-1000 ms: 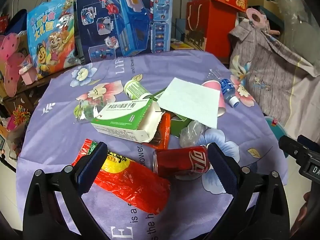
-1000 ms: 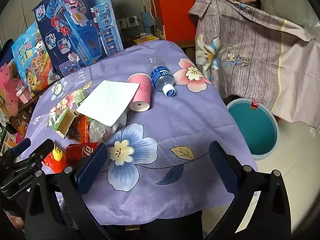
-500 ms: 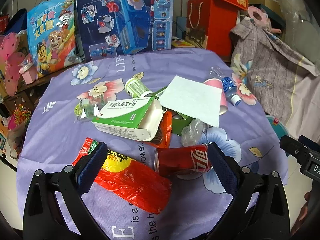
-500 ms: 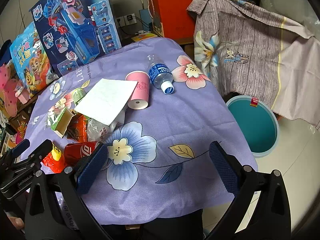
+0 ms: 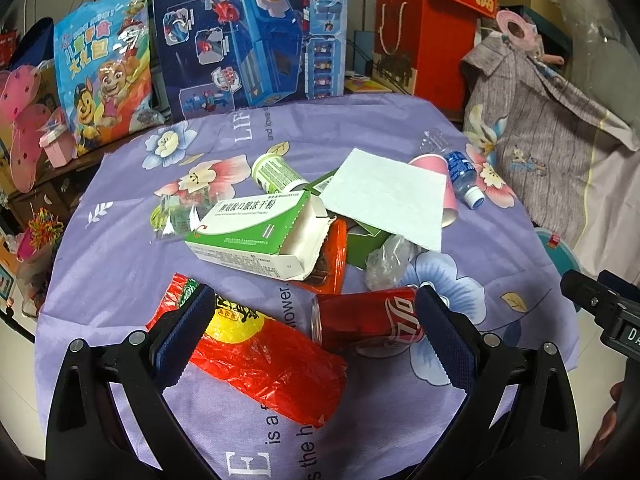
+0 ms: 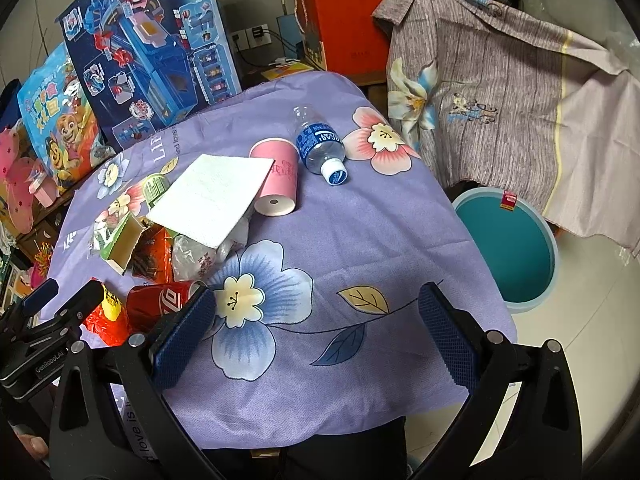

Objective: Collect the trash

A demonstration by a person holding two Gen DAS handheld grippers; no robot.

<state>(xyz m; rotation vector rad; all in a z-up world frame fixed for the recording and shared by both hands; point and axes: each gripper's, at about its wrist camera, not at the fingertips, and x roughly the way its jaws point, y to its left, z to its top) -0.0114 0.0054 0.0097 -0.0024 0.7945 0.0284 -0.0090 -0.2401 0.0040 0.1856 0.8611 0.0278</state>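
Observation:
Trash lies on a purple flowered tablecloth (image 5: 120, 264): a red cola can (image 5: 366, 318) on its side, a red snack bag (image 5: 272, 360), a green and white carton (image 5: 256, 228), a white paper sheet (image 5: 386, 196), a pink cup (image 6: 278, 182), a small water bottle (image 6: 322, 148) and a green jar (image 5: 276, 172). My left gripper (image 5: 312, 336) is open and empty, above the can and bag. My right gripper (image 6: 316, 336) is open and empty over the table's near right part. The can also shows in the right wrist view (image 6: 160, 302).
A teal bin (image 6: 508, 248) stands on the floor to the right of the table. Toy boxes (image 5: 252, 28) and red cartons (image 5: 424, 40) stand behind it. A draped grey cloth (image 6: 500, 88) hangs at the right. A crumpled clear wrapper (image 5: 388, 260) lies by the can.
Both grippers have drifted slightly; the trash sits a little farther from the lower edge in both views. Nothing was taken hold of or let go.

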